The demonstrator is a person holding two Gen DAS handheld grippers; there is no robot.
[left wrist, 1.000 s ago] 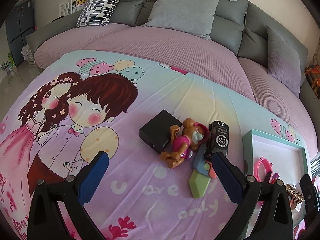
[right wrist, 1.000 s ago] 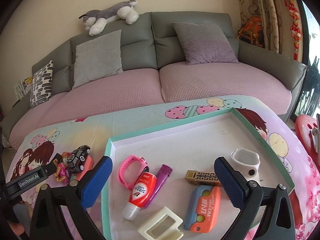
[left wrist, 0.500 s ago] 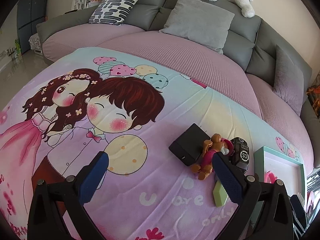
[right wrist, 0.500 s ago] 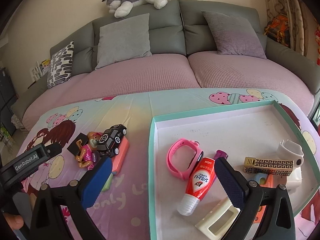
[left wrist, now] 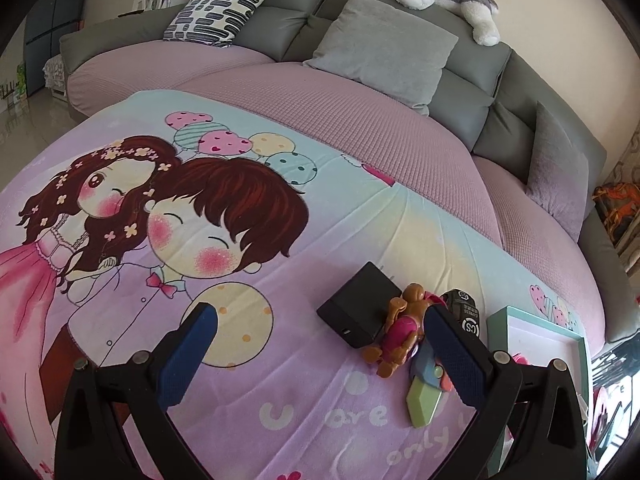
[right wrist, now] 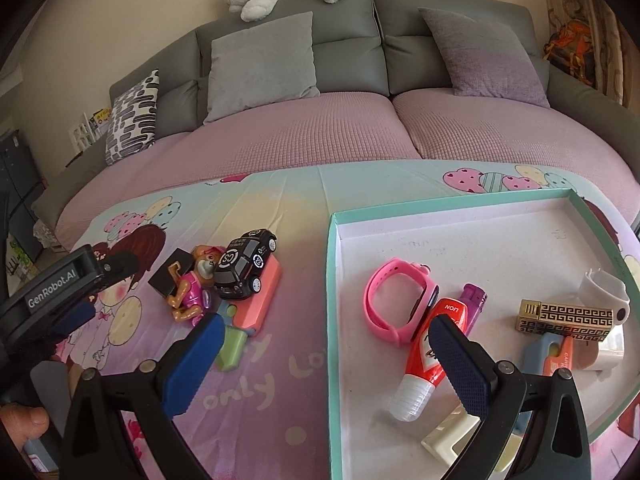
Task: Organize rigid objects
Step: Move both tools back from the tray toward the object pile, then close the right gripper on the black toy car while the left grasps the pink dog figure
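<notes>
1. The left tool [left wrist: 318, 334] hangs released above the counter, its blue-padded fingers [left wrist: 188, 354] spread wide with nothing between them.
2. The right tool [right wrist: 324, 346] is likewise spread wide and empty; its left pad sits over the cartoon-printed cloth [right wrist: 280, 380] and its right pad over the teal-rimmed shallow tray [right wrist: 331, 280].
3. A cluster of loose items lies on the cloth just left of the tray: a flat black rectangular box [left wrist: 360, 308], a brown and pink plastic puppy figure [left wrist: 398, 330], and a black toy car with white markings [right wrist: 244, 264].
4. The toy car rests on top of a salmon-pink rectangular case [right wrist: 260, 300], and a pale green plastic piece [left wrist: 424, 400] pokes out from the near end of that pile.
5. The puppy figure leans against the black box and touches the car.
6. Inside the tray lie a pink rubber wristband [right wrist: 396, 300], a red and white tube with a clear cap [right wrist: 430, 360], and a purple stick-shaped item [right wrist: 474, 300] partly under the tube.
7. Farther right in the tray sit a gold box with a black key pattern [right wrist: 568, 316], a white curved band [right wrist: 606, 292], and a blue and orange case [right wrist: 548, 354] beneath the gold box.
8. A cream rectangular frame [right wrist: 452, 436] lies at the tray's near edge, partly hidden by the right tool.
9. A grey sofa with a pink seat cover [right wrist: 320, 128] stands behind the counter.
</notes>
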